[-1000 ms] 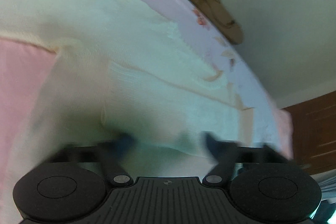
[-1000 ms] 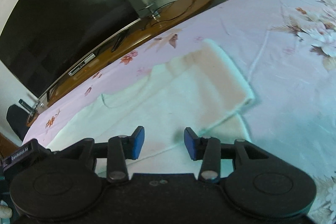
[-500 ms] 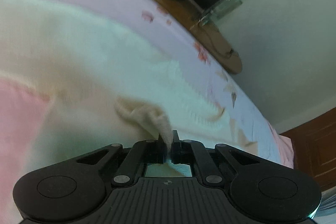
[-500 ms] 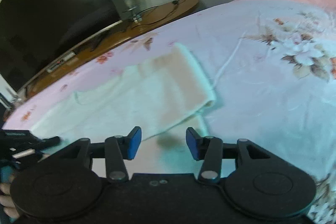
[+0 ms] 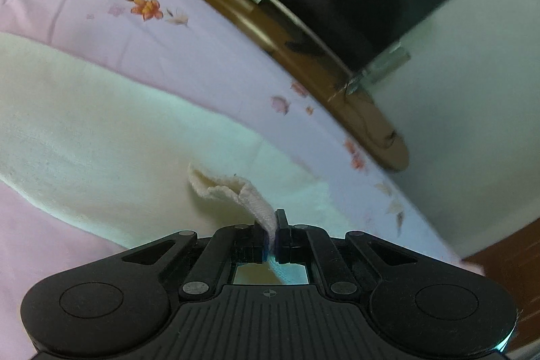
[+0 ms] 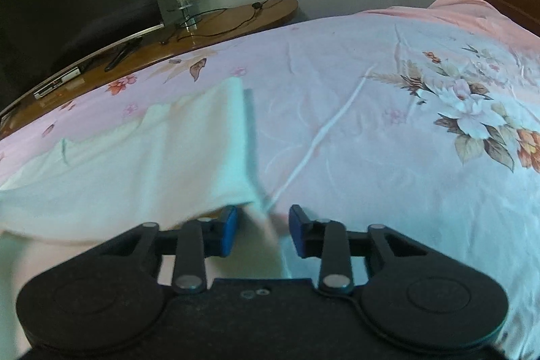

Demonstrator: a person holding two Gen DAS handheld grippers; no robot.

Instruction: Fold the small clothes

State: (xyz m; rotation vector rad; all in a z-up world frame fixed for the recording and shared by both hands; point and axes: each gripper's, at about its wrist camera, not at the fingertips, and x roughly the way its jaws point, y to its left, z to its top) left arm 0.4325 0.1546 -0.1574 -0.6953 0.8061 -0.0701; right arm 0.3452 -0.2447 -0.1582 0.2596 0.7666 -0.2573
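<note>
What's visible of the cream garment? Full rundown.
The garment is pale cream, soft knit-looking cloth, lying mostly flat on the floral pink sheet, with a layer folded over at its right end. The left tongs are shut on a pinched, lifted bit of its ribbed edge. Its near right corner sits between the right tongs, which have just been closing but are not yet gripping.
</note>
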